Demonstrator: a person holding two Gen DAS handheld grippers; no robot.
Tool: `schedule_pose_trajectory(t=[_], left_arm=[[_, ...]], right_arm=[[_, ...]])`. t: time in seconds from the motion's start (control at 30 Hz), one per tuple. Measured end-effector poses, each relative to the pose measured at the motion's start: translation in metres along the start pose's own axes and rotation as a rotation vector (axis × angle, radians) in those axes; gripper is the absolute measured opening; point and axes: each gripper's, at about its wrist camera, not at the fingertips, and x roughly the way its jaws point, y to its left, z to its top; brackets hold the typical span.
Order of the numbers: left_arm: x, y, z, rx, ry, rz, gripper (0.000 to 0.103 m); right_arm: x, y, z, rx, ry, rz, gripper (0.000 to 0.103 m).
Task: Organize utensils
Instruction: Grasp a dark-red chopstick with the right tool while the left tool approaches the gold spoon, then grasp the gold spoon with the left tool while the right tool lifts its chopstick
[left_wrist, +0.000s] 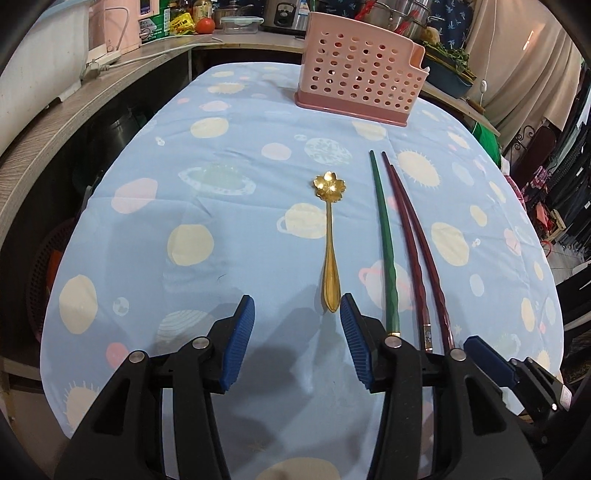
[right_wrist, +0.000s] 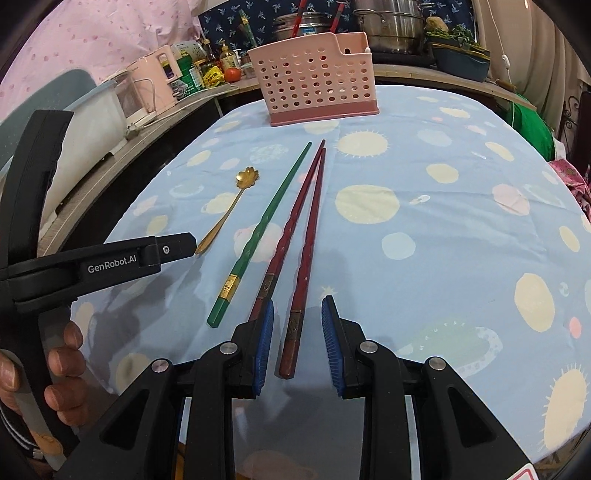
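Left fingers (left_wrist: 297, 314) parted, gold spoon (left_wrist: 330, 251) handle tip between, apparently untouched. Right fingers (right_wrist: 297, 317) released, straddling one red chopstick (right_wrist: 301, 266). Green chopstick (right_wrist: 258, 236) alongside. Pink holder (right_wrist: 317, 79) upper centre on counter (right_wrist: 443, 240).

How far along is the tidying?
Nothing is put away yet: the gold spoon, green chopstick and two red chopsticks all lie on the cloth. Both tongs hold nothing; the right tongs straddle one red chopstick. The pink holder waits.
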Motion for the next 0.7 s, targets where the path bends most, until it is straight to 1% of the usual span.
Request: schedule_pose_trajectory(t=[0.1,0.17,0.23,0.43,0.57,0.63,0.7], left_arm=[[-0.001,-0.002,0.001,0.003,-0.005,-0.009,0.049],[0.000,-0.005,0.001,0.008,-0.007,-0.013,0.049],[0.002,-0.006,0.001,0.010,-0.004,-0.015,0.049],[0.012,-0.008,0.002,0.005,0.010,-0.005,0.049],[0.015,-0.009,0.005,0.007,-0.003,0.007,0.047],[0.015,-0.010,0.006,0.008,-0.007,0.008,0.042],[0.016,-0.010,0.006,0.007,-0.005,-0.003,0.031]], right_arm=[[0.003,0.000,-0.002,-0.005,0.001,-0.012,0.020],[0.002,0.000,-0.003,-0.017,-0.005,-0.031,0.012],[0.002,-0.003,-0.003,-0.016,-0.009,-0.044,0.008],[0.001,-0.013,-0.003,0.023,-0.024,-0.047,0.007],[0.000,-0.022,-0.003,0.063,-0.032,-0.039,0.007],[0.001,-0.023,-0.002,0.070,-0.033,-0.033,0.007],[0.000,-0.023,-0.002,0.069,-0.034,-0.035,0.007]])
